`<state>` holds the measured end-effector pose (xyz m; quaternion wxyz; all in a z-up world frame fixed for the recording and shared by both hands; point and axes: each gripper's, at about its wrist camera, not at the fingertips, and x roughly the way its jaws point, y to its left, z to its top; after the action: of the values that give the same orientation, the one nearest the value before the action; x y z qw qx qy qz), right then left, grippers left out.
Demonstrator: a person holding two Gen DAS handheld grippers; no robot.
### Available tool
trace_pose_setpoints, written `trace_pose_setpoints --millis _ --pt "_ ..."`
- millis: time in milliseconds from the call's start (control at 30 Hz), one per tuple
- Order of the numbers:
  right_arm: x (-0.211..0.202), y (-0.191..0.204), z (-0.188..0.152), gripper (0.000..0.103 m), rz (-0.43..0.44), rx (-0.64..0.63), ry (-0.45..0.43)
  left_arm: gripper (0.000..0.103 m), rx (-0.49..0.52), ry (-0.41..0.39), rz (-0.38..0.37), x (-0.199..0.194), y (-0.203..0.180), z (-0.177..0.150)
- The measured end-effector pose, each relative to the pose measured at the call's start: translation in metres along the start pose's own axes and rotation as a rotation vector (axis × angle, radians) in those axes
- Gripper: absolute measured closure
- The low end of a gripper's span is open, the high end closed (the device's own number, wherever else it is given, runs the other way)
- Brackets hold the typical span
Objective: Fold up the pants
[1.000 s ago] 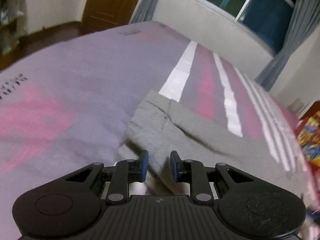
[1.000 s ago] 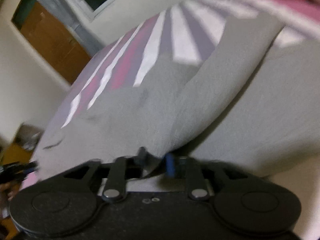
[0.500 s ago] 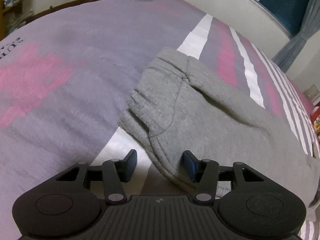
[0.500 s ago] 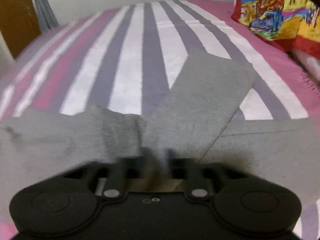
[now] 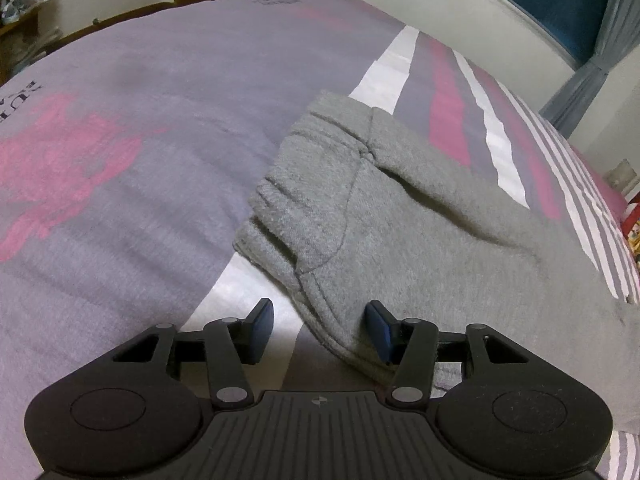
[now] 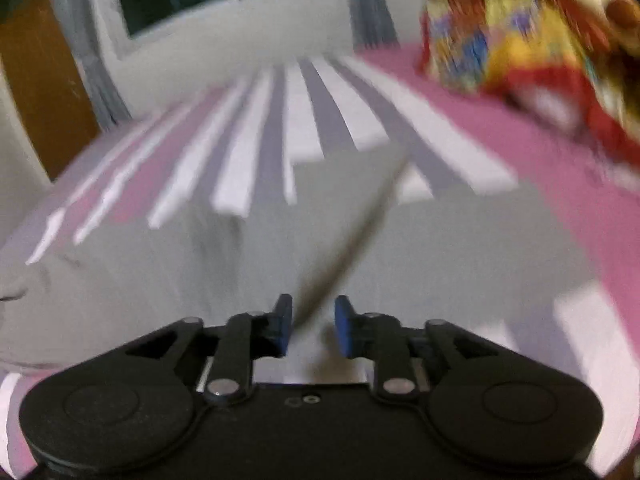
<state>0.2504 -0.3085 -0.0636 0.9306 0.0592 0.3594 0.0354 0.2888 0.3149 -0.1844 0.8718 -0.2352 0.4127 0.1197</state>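
Observation:
Grey sweatpants (image 5: 400, 216) lie on the striped bed, waistband end toward the near left in the left wrist view. My left gripper (image 5: 320, 324) is open, its jaws standing either side of the near waistband corner without closing on it. In the blurred right wrist view the pants (image 6: 280, 240) spread across the bed with one leg folded diagonally over the rest. My right gripper (image 6: 310, 322) is open and empty, just short of the near edge of that folded leg.
The bed cover (image 5: 140, 120) is purple with pink and white stripes. A colourful red and yellow pillow (image 6: 520, 40) lies at the far right of the bed. A window, curtains and a wooden door stand beyond.
My left gripper has opened wide and moved over the waistband corner. My right gripper has let go of the folded leg, opened, and swung its view toward the window.

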Motion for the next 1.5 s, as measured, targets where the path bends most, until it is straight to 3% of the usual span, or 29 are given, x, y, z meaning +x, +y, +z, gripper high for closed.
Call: trace_pose_setpoints --millis 67,133,167,200,233,400,433,500,533,600,700,833,933,1000,1033,1067,1200,1267,1333,1367,1433,1500 --pt "0.023 0.007 0.012 0.056 -0.042 -0.044 0.053 0.051 0.004 -0.002 0.008 0.002 -0.004 0.000" --pt "0.053 0.007 0.016 0.058 -0.088 -0.072 0.143 0.051 0.008 -0.003 0.005 0.002 -0.005 -0.001" --pt "0.063 0.008 0.015 0.068 -0.092 -0.075 0.166 0.051 0.006 -0.001 0.001 0.002 -0.004 -0.001" --pt "0.068 0.006 0.014 0.098 -0.086 -0.067 0.169 0.051 0.004 0.002 -0.003 0.002 -0.003 0.000" --pt "0.068 0.003 0.013 0.099 -0.076 -0.047 0.163 0.051 0.005 0.004 -0.006 0.002 -0.003 0.000" --pt "0.027 -0.002 -0.007 0.099 -0.068 -0.064 0.074 0.051 0.023 0.000 -0.011 0.004 -0.003 -0.001" --pt "0.028 -0.009 -0.014 0.099 -0.080 -0.052 0.088 0.051 0.026 -0.003 -0.010 0.004 -0.004 -0.002" --pt "0.048 -0.024 -0.029 0.084 -0.128 -0.028 0.166 0.051 0.024 -0.005 -0.010 0.005 -0.004 -0.002" --pt "0.050 -0.028 -0.034 0.084 -0.113 -0.033 0.168 0.051 0.025 -0.003 -0.011 0.005 -0.005 -0.002" --pt "0.029 -0.023 -0.026 0.075 -0.128 -0.055 0.093 0.051 0.031 -0.001 -0.014 0.006 -0.005 -0.001" --pt "0.010 -0.007 -0.007 0.077 -0.099 -0.153 -0.008 0.051 0.028 0.002 -0.012 0.009 -0.005 -0.001" --pt "0.052 0.010 0.017 0.077 -0.146 -0.292 0.051 0.051 0.037 -0.001 -0.001 0.009 -0.009 -0.002" --pt "0.097 0.019 0.021 0.076 -0.196 -0.404 0.165 0.051 0.031 0.004 -0.008 0.010 -0.007 -0.001" --pt "0.105 0.020 0.022 0.072 -0.255 -0.443 0.158 0.051 0.033 0.006 -0.009 0.010 -0.007 0.000" --pt "0.102 0.016 0.025 0.075 -0.254 -0.430 0.137 0.051 0.035 0.005 -0.009 0.010 -0.007 0.000" --pt "0.094 0.010 0.029 0.100 -0.226 -0.393 0.108 0.051 0.037 0.005 -0.009 0.010 -0.007 0.000" --pt "0.030 -0.043 0.032 0.099 -0.152 -0.093 -0.048 0.051 0.038 0.001 -0.010 0.010 -0.007 -0.001" --pt "0.004 -0.073 0.020 0.099 -0.141 0.037 -0.077 0.051 0.037 -0.002 -0.008 0.010 -0.008 -0.003" --pt "-0.011 -0.107 -0.002 0.099 -0.094 0.178 -0.045 0.051 0.040 -0.003 -0.004 0.010 -0.008 -0.003" --pt "-0.005 -0.119 -0.013 0.098 -0.078 0.205 0.012 0.051 0.042 0.000 -0.002 0.011 -0.009 -0.003" --pt "0.020 -0.133 -0.029 0.093 -0.079 0.195 0.173 0.051 0.042 0.008 -0.001 0.011 -0.009 -0.001" --pt "0.011 -0.126 -0.037 0.083 -0.083 0.082 0.145 0.051 0.041 0.011 -0.002 0.011 -0.008 0.000"
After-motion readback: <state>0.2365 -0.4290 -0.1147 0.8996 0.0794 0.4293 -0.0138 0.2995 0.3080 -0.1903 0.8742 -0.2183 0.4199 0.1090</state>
